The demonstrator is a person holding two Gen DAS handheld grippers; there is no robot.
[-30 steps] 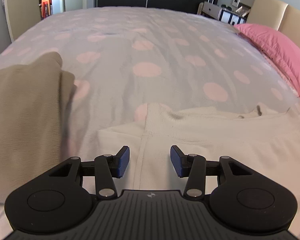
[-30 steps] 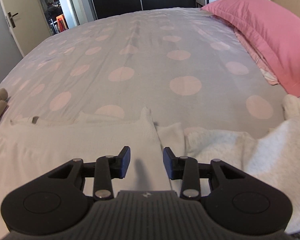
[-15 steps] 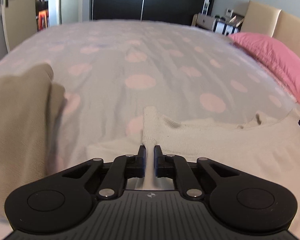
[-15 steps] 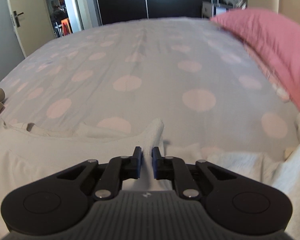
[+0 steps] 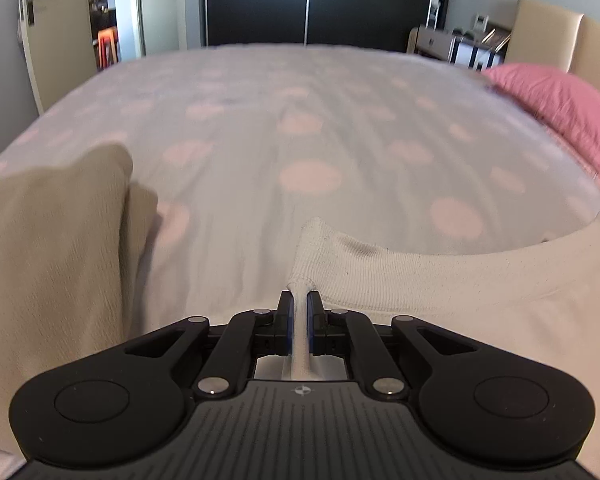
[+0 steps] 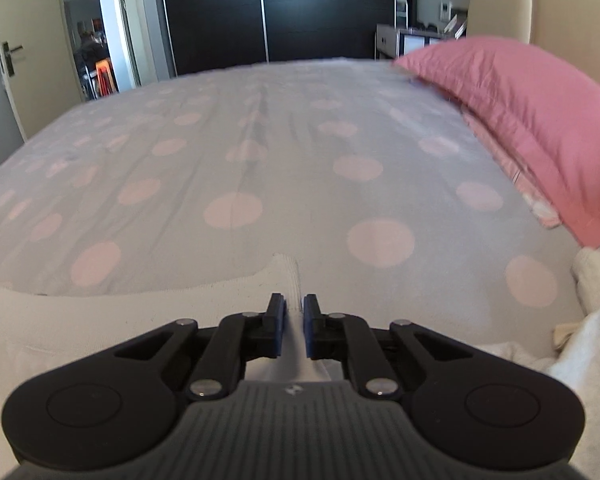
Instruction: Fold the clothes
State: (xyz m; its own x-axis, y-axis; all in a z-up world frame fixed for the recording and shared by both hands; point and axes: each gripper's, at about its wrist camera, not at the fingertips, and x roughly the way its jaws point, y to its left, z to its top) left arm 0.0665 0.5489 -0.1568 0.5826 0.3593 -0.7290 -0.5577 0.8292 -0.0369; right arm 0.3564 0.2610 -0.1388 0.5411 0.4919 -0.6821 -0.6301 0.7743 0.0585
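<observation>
Beige garment (image 5: 52,248): lies on the bedspread at the far left, apart from the cream piece; it looks set aside, though whether it is already folded I cannot tell
Left gripper (image 5: 299,312): clamped on a pinched ridge of the cream garment (image 5: 460,280) just behind its ribbed corner (image 5: 316,248), so the corner stands up ahead of the fingers
Cream garment: spread across the near edge of the bed, its far hem hanging in a shallow curve between the two pinches and raised off the bedspread (image 5: 300,128); likely held this way so the edge can be carried over as one line
Right gripper (image 6: 295,316): closed on the garment's other ribbed corner (image 6: 286,270), matching the left hold, which keeps the cloth taut and square
White fluffy cloth (image 6: 580,340): heaped at the right, beside the cream piece, probably waiting its turn
Pink pillow (image 6: 520,112): at the head of the bed, well apart from the work
Step in hand: both corners gripped, fold not yet laid
</observation>
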